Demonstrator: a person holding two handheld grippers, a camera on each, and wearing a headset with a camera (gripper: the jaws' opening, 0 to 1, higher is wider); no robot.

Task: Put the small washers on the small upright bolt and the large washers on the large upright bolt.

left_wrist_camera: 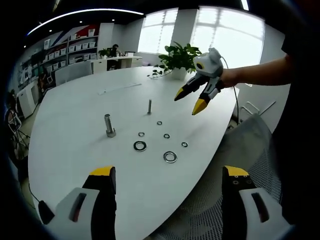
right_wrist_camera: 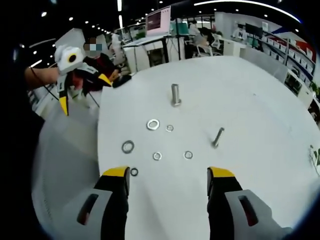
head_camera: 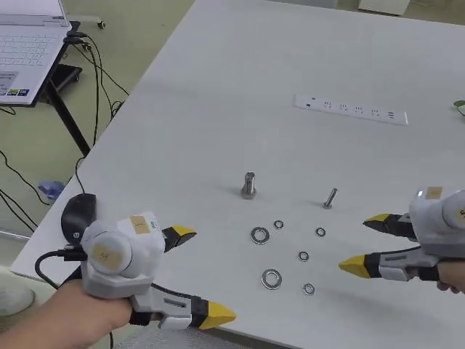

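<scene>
Now, left gripper (head_camera: 203, 274) and right gripper (head_camera: 363, 243) both gape empty. The washers (head_camera: 264, 279) lie flat on the table (head_camera: 218, 109) between them, before the upright bolts (head_camera: 249, 185); right gripper sits nearer the small ones.

Plain white: table (head_camera: 218, 109). Silver-grey metal: large bolt (head_camera: 249, 185), small bolt (head_camera: 330, 198), washers (head_camera: 260, 235) just beside the large bolt. White bodies, black jaws, yellow tips: left gripper (head_camera: 203, 274), right gripper (head_camera: 363, 243). Black: mouse (head_camera: 76, 217), well left of the large bolt.
</scene>
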